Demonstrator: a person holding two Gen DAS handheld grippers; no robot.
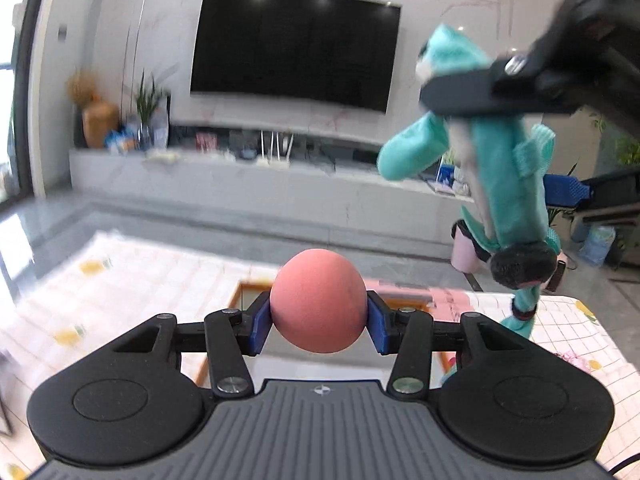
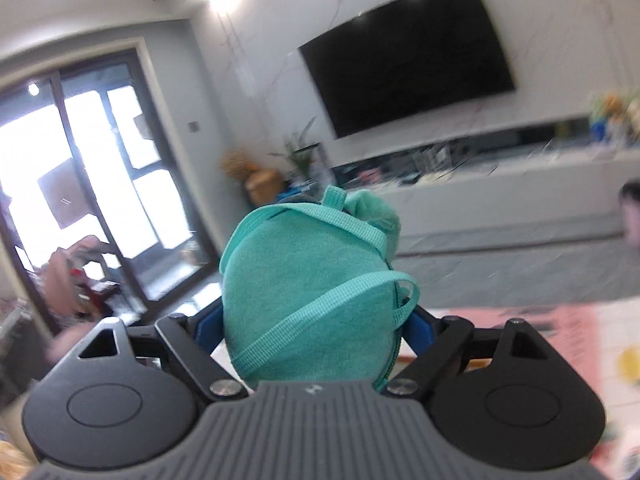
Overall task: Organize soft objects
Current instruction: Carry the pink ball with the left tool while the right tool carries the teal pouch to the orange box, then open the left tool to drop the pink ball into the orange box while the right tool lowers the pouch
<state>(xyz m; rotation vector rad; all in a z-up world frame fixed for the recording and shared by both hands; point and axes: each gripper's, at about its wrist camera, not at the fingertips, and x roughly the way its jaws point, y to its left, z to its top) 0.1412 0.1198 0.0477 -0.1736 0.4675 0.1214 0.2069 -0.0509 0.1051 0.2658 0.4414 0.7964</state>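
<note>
My left gripper (image 1: 319, 320) is shut on a pink foam ball (image 1: 319, 300), held in the air above the table. My right gripper (image 2: 316, 324) is shut on a teal plush toy (image 2: 312, 292) with teal straps across it. In the left wrist view that teal plush toy (image 1: 508, 184) hangs head down from the right gripper (image 1: 476, 96) at the upper right, high above the table, with its dark hair (image 1: 520, 266) at the bottom.
A table with a white checked cloth (image 1: 140, 280) lies below. A wooden-rimmed tray (image 1: 240, 292) and a pink sheet (image 1: 452, 300) lie on it under the ball. A TV (image 1: 292, 48) and a low cabinet (image 1: 240, 176) stand behind.
</note>
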